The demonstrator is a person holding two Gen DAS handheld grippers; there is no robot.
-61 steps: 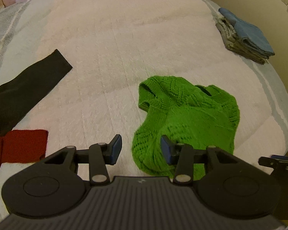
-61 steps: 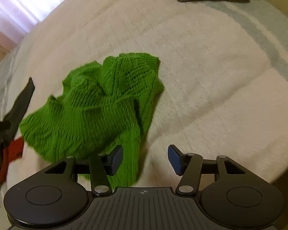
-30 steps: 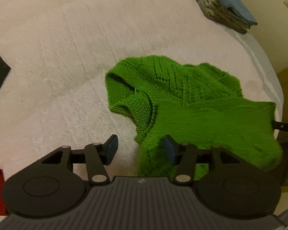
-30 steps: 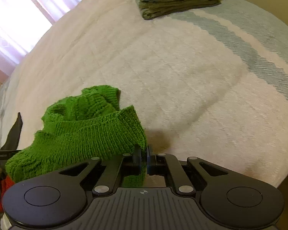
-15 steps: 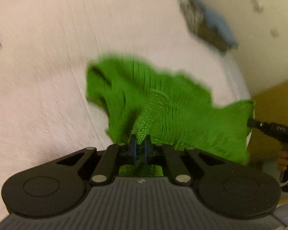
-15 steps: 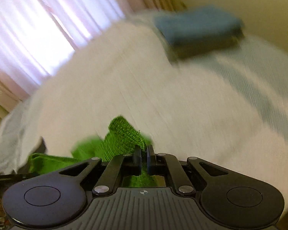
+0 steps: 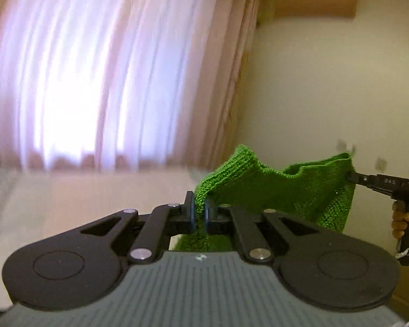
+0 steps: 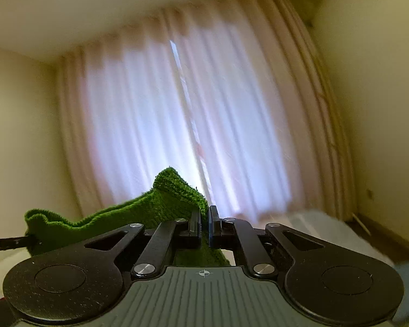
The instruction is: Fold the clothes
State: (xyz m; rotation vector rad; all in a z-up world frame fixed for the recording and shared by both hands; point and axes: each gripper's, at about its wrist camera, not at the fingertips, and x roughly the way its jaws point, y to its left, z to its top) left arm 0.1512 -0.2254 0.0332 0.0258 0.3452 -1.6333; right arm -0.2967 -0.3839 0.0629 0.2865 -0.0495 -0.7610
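Presently, in the left wrist view, the left gripper (image 7: 199, 209) is pinching a ribbed edge of the green knitted garment (image 7: 280, 190) between its pressed-together fingers. The garment hangs in the air, stretched rightward to the right gripper (image 7: 353, 176), which clamps its far corner; a hand (image 7: 402, 219) grips that tool's handle. Pale curtains (image 7: 95, 68) and the bed (image 7: 68, 199) lie beyond, blurred. In the right wrist view, the right gripper (image 8: 204, 224) is likewise closed on the garment's (image 8: 139, 215) knit edge, the cloth running left to the left gripper (image 8: 31, 241), before the curtains (image 8: 204, 122).
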